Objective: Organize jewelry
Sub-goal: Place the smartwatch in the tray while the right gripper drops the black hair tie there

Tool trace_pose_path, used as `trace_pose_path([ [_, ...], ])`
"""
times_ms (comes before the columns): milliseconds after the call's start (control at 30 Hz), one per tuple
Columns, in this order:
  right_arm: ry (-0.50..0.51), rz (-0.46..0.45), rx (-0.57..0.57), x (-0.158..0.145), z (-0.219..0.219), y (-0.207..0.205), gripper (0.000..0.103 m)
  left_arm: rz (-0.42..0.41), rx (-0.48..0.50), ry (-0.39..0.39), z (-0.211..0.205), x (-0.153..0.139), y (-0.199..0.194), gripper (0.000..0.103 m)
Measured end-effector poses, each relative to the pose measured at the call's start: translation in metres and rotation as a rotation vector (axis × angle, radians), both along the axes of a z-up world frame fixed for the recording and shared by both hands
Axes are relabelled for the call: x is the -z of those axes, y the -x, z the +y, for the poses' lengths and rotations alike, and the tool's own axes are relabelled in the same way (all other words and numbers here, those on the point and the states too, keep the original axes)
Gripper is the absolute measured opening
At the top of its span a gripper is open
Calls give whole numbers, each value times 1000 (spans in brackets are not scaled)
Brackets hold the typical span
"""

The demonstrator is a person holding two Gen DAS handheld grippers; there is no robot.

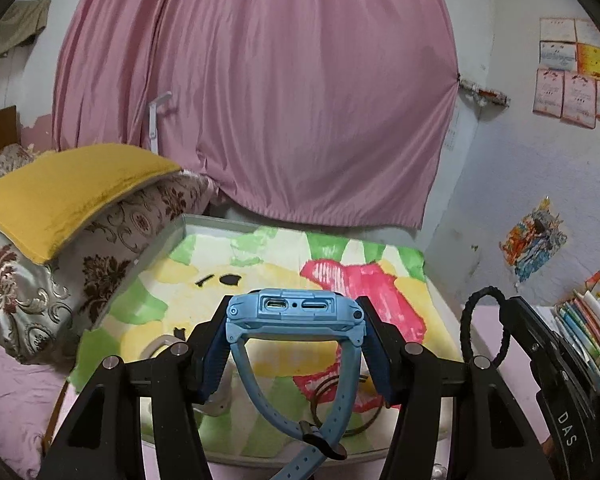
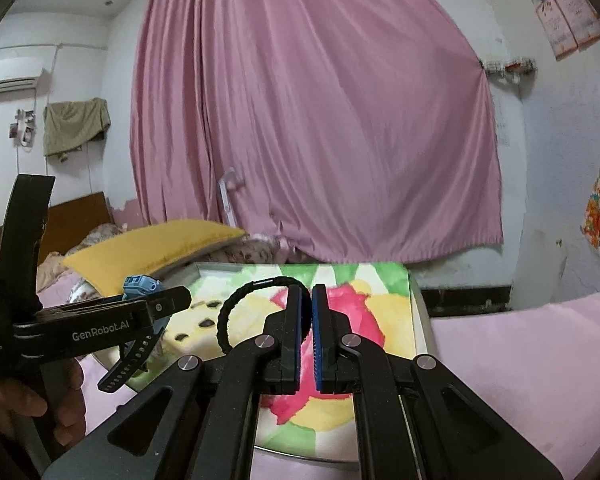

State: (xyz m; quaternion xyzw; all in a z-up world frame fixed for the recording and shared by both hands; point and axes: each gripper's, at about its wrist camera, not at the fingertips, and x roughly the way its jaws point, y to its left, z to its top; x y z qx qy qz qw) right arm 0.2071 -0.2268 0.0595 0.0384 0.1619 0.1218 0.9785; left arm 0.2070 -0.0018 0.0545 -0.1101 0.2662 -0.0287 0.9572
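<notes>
While my left gripper clamps its fingers on the blue smartwatch above the painted tray, my right gripper pinches a black braided bracelet between nearly closed fingers. Both hang lifted (nothing supports them). The watch's dangling strap could snag the bangles lying below, and the thin braid could slip free.

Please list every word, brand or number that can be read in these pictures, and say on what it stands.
"GenRobot.AI": on the side of the left gripper, in the right wrist view.
"DAS": on the right gripper body, in the left wrist view.
Wall papers: print too small to read.
Blue watch: no text visible.
</notes>
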Motion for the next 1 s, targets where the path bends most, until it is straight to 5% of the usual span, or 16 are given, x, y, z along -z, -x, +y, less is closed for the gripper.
trace_pose_path([
  [267, 41, 146, 8, 8, 3, -23, 5, 114, 34, -29, -9, 20, -20, 56],
  [667, -52, 403, -44, 42, -10, -53, 5, 206, 70, -95, -21, 34, -27, 56],
  [900, -59, 453, -44, 50, -9, -57, 5, 233, 78, -88, -20, 35, -28, 56],
  [1000, -62, 455, -40, 49, -10, -57, 14, 244, 74, -80, -18, 36, -27, 58],
])
